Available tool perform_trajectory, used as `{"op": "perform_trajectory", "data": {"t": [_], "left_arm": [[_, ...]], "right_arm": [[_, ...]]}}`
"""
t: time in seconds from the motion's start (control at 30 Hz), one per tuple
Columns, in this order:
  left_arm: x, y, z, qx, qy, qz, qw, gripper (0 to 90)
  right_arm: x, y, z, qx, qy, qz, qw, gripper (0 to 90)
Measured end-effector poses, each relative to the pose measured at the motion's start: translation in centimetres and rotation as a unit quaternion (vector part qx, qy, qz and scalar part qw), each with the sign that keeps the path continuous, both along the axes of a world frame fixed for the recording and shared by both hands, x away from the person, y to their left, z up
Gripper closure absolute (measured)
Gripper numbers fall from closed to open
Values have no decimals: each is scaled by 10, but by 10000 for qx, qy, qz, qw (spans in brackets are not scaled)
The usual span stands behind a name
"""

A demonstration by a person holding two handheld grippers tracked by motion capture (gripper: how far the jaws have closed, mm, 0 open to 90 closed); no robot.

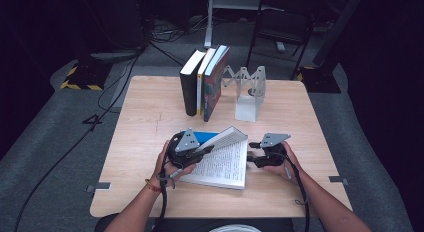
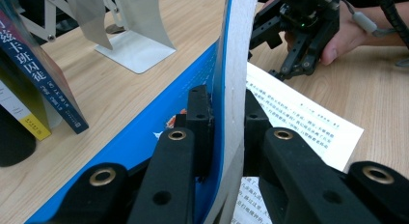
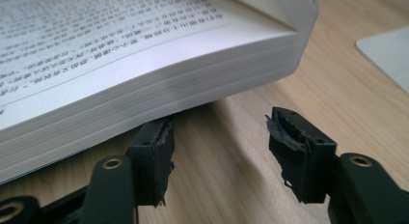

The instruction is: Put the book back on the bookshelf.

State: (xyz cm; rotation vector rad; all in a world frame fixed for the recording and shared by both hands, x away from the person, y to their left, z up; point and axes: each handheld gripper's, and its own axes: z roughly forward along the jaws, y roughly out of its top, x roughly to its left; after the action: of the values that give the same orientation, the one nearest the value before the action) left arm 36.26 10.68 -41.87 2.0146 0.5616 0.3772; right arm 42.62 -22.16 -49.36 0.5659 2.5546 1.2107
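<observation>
An open book (image 1: 222, 162) lies on the table near its front. My left gripper (image 1: 207, 151) is shut on its blue cover and a thick sheaf of pages, holding them raised on edge. In the left gripper view the jaws (image 2: 226, 108) pinch that sheaf, with the blue cover (image 2: 144, 132) to one side and the printed page (image 2: 289, 118) flat on the other. My right gripper (image 1: 251, 153) sits at the book's right edge, jaws open. In the right gripper view (image 3: 219, 137) bare wood shows between the jaws, and the page block (image 3: 144, 84) lies just beyond them.
Three books (image 1: 205, 79) stand upright at the back of the wooden table (image 1: 145, 117), beside a metal folding bookend (image 1: 247, 92). The bookend's base plate (image 2: 135, 50) lies beyond the raised cover. Cables run over the dark floor at the left.
</observation>
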Motion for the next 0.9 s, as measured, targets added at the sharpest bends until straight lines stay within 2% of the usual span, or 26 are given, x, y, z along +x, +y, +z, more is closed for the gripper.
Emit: {"op": "perform_trajectory", "data": {"t": [0.1, 0.17, 0.2, 0.3, 0.37, 0.43, 0.6, 0.7, 0.87, 0.9], "left_arm": [[0, 0, 0, -63, 50, -27, 10000, 793], [0, 1, 2, -144, 92, -43, 9998, 792], [0, 1, 2, -144, 92, -43, 9998, 792], [2, 1, 5, -286, 250, -166, 9991, 789], [2, -1, 9, -356, 334, -238, 9985, 788], [2, -5, 12, -369, 331, -318, 9983, 788], [4, -25, 19, -252, 337, -504, 9978, 783], [6, -33, 24, -224, 331, -639, 9972, 779], [9, -38, 27, -301, 335, -745, 9962, 778], [9, -42, 27, -343, 289, -867, 9952, 777]], "right_arm": [[-4, 0, 6, 78, -175, -21, 9998, 441], [-6, -2, 11, 296, -144, -58, 9994, 488], [-6, -2, 11, 296, -144, -58, 9994, 488], [-8, -7, 25, 648, -145, -145, 9977, 528], [-10, -10, 35, 772, -205, -174, 9967, 528], [-12, -15, 43, 904, -282, -216, 9953, 528], [-18, -25, 62, 828, -682, -243, 9939, 541], [-19, -30, 70, 868, -790, -313, 9926, 555], [-22, -35, 86, 971, -1047, -374, 9891, 574], [-23, -37, 91, 1030, -1073, -375, 9882, 588]]}}
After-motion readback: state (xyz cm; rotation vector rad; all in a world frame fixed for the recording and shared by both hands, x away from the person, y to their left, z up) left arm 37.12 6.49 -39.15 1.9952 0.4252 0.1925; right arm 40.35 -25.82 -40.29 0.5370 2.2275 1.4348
